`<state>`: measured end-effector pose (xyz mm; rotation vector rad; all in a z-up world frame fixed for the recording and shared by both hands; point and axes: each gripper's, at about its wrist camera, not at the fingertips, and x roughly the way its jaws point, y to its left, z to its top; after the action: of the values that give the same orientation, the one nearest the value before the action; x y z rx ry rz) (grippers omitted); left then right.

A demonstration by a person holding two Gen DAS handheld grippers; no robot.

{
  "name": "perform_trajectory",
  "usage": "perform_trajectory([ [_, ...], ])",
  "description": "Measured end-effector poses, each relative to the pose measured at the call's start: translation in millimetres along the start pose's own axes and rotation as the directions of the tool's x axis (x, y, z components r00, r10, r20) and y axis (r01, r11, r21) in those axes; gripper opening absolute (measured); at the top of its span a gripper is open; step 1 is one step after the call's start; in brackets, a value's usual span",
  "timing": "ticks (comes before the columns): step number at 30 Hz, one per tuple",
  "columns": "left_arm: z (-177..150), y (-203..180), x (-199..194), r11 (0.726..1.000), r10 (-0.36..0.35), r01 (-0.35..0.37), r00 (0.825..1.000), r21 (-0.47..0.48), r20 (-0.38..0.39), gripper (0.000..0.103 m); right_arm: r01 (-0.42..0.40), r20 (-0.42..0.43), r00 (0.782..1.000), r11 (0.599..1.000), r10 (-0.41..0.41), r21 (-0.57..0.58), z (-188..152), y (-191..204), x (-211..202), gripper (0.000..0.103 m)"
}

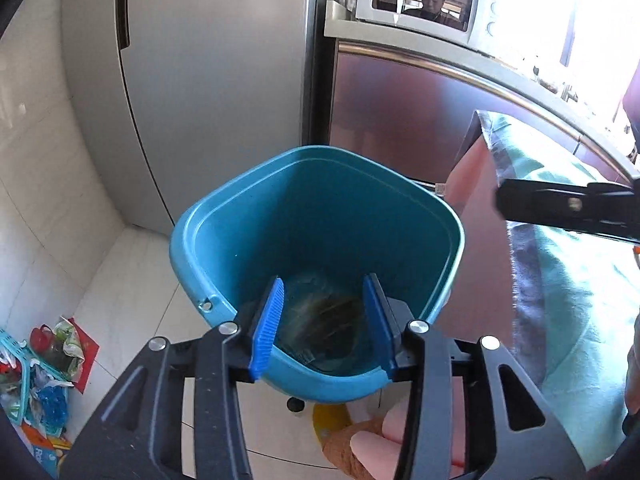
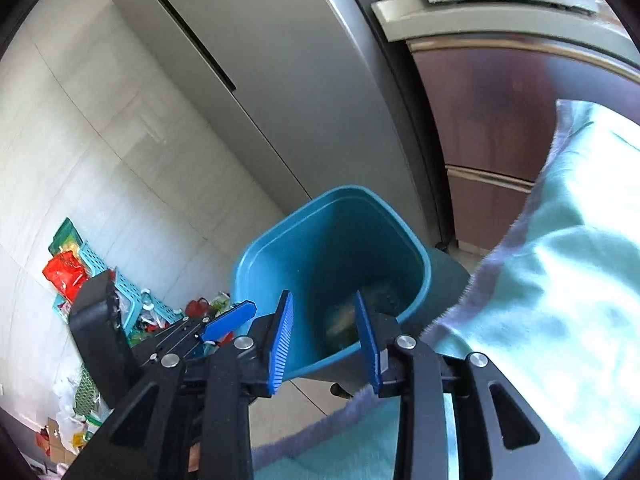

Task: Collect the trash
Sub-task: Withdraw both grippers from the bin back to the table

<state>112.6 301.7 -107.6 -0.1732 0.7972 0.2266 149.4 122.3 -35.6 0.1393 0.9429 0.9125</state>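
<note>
Both tools are poised right over the mouth of the blue bin (image 1: 316, 240), which sits on the pale tiled floor (image 1: 132, 280) against the steel fridge (image 1: 208, 80). The left tool (image 1: 323, 324) has its blue pads apart with nothing between them, only the bin's inside showing through the gap. The right tool (image 2: 325, 338) is the same, pads apart and empty, hanging over the bin's near rim.

Down at the bottom of the bin lies a blurred greenish-brown piece of trash (image 1: 324, 320); what it is I cannot tell. It looks thin and crumpled, so I judge it light and soft, a thing that flattens under the pads and calls for no force.

More trash (image 2: 68, 272) waits on the floor to the left: a red packet, plastic bags and wrappers piled around a pale green basket (image 2: 132, 292). Those films will be slick and floppy, so pinching a gathered fold or a corner should hold better than a flat face. The basket is stiff and is best taken by its rim.

The right wrist view shows that litter spread well along the wall, plus the left tool's black body beside it. The left wrist view catches only one corner of the pile, but it looks straight down the bin and shows a microwave (image 1: 416, 0) up on the counter (image 1: 400, 36). A teal towel (image 2: 560, 240) drapes at the right in both views
</note>
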Motion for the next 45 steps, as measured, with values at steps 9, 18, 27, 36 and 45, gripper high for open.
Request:
perform_trajectory([
  [9,-16.1,38.9,-36.7,0.991,0.061,-0.059,0.998,-0.116,0.020,0.048,-0.033,0.036,0.999,0.999,0.034,-0.021,-24.8,-9.1,-41.3,0.037],
  [18,-26.5,47.0,-8.8,0.975,-0.039,0.012,0.992,-0.223,-0.120,0.051,-0.064,0.056,0.996,0.998,0.064,0.004,-35.3,-12.9,-60.2,0.043],
  [27,-41.4,51.3,-11.1,0.940,-0.138,0.084,0.980,-0.331,-0.142,0.042,-0.073,0.059,0.996,0.996,0.070,0.050,-43.1,-26.2,-66.6,0.045],
  [36,-50.7,35.1,-28.5,0.931,-0.200,0.139,0.968,-0.336,-0.154,0.041,-0.069,0.078,0.995,0.994,0.063,0.082,-46.0,-39.8,-74.3,0.045],
  [45,-49.7,21.0,-32.0,0.950,-0.204,0.157,0.966,-0.270,-0.158,0.036,-0.061,0.095,0.994,0.994,0.053,0.086,-54.7,-46.1,-84.0,0.045],
])
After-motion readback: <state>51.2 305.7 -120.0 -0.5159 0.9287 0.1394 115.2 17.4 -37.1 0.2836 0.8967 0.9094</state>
